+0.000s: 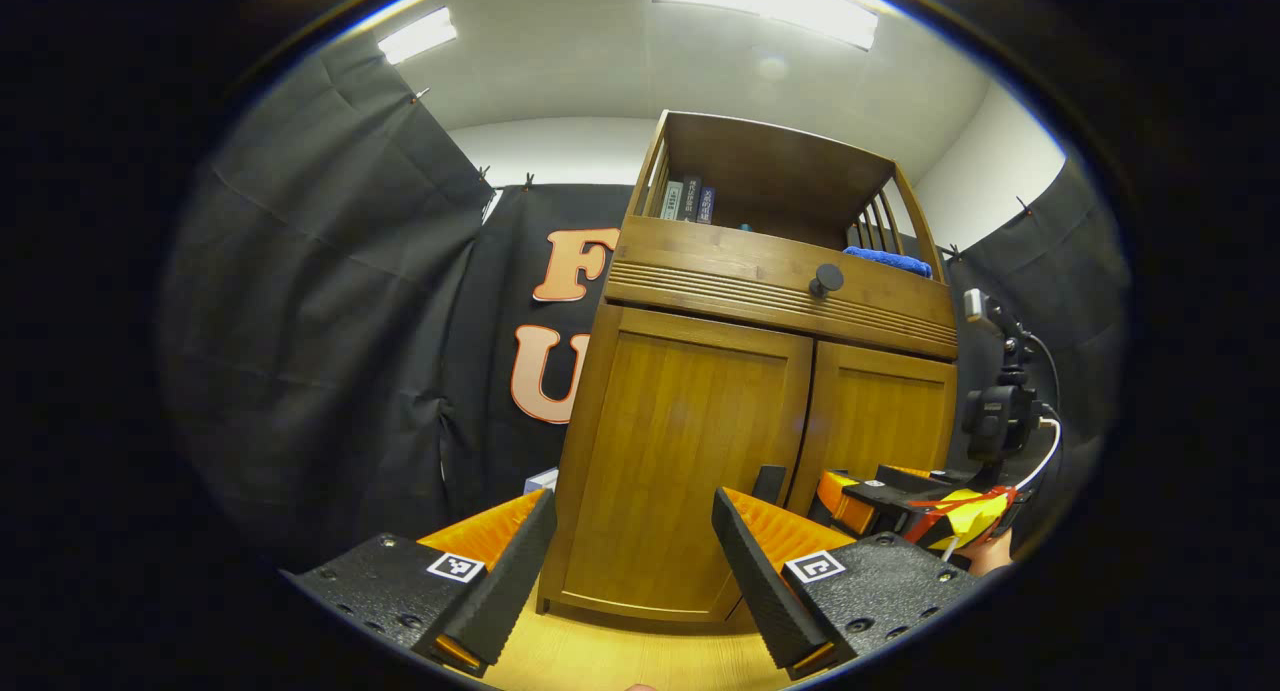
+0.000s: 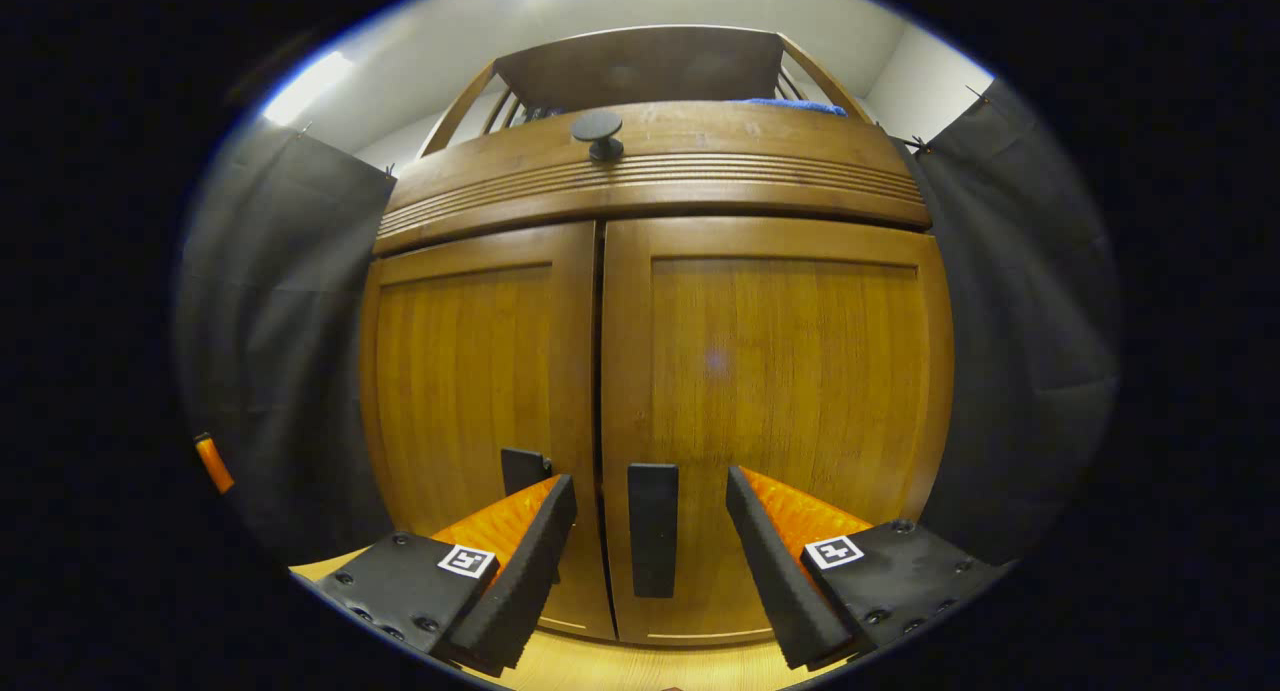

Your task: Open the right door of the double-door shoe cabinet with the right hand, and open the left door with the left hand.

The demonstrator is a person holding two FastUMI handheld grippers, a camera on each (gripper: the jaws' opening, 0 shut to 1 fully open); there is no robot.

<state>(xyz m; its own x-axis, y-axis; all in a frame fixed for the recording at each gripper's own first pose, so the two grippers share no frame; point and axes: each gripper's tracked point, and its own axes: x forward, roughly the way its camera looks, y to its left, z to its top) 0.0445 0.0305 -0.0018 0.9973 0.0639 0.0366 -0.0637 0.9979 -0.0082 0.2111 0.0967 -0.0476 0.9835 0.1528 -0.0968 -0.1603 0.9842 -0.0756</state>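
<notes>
The wooden shoe cabinet (image 1: 760, 271) stands ahead with both doors closed. In the left gripper view my left gripper (image 1: 632, 506) is open and low in front of the left door (image 1: 680, 441), a short way off it. Its dark handle (image 1: 768, 481) peeks out beside one finger. The right gripper (image 1: 850, 493) hovers close to the right door (image 1: 885, 416). In the right gripper view my right gripper (image 2: 650, 483) is open, its fingers on either side of the right door's handle (image 2: 652, 541) without touching it. The left door's handle (image 2: 523, 469) is partly hidden.
A drawer with a round knob (image 1: 826, 279) runs above the doors. An open shelf on top holds books (image 1: 690, 199) and a blue cloth (image 1: 890, 261). Black cloth walls flank the cabinet, and a wooden floor (image 1: 620, 661) lies below.
</notes>
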